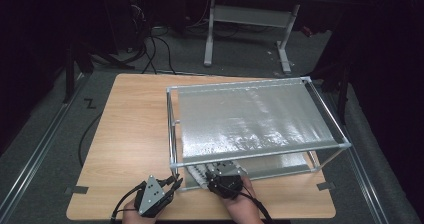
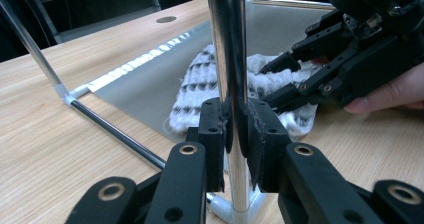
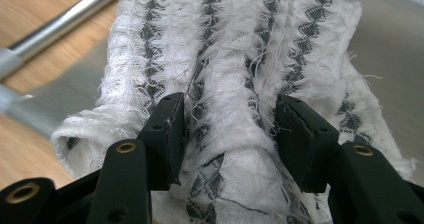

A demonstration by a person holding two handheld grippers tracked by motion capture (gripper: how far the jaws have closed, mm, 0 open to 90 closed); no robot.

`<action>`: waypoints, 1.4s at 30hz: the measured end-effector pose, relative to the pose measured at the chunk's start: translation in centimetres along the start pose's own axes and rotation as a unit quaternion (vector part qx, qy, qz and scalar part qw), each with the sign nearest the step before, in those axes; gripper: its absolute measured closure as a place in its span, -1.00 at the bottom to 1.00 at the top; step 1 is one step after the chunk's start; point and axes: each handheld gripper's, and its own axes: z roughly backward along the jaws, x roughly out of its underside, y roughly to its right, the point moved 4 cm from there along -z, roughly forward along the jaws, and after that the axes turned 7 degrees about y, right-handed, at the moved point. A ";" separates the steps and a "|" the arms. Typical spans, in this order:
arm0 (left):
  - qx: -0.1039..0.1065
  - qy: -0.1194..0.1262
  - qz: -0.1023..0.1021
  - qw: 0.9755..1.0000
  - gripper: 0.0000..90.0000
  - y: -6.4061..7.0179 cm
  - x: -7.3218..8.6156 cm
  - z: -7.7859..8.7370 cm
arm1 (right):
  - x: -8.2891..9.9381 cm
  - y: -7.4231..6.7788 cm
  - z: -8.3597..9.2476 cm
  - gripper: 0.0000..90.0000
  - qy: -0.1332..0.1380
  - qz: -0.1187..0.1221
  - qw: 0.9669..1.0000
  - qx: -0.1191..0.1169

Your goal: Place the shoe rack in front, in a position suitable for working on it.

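Note:
A folded white cloth with grey patterned stripes lies at the front edge of a metal rack's lower shelf. My right gripper reaches under the rack's top sheet, and its pads press a raised fold of the cloth from both sides. It appears in the left gripper view as the right gripper on the cloth. My left gripper is shut on the rack's front-left upright post, just above its white corner joint. From above, the left gripper sits at that corner, left of the right gripper.
The rack stands on a wooden table, with bare wood to its left. A thin rail of the frame runs along the tabletop. Another table's legs and cables are on the floor beyond.

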 end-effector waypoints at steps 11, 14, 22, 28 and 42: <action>0.002 -0.004 0.008 1.000 0.74 0.0 0.1 0.0 | 1.7 4.9 1.3 0.04 -0.009 -0.025 0.999 0.039; 0.003 -0.006 0.009 1.000 0.74 0.0 0.1 0.0 | 2.4 6.6 1.8 0.04 -0.016 -0.043 0.997 0.056; 0.008 -0.009 0.014 1.000 0.75 -0.1 0.2 -0.1 | 4.0 10.6 3.2 0.02 -0.019 -0.074 0.993 0.088; 0.007 -0.009 0.013 1.000 0.76 -0.1 0.2 -0.1 | 5.3 13.2 4.5 0.02 -0.021 -0.084 0.990 0.114; 0.009 -0.010 0.013 1.000 0.76 -0.1 0.2 -0.1 | 8.8 20.1 8.2 0.00 -0.024 -0.129 0.972 0.196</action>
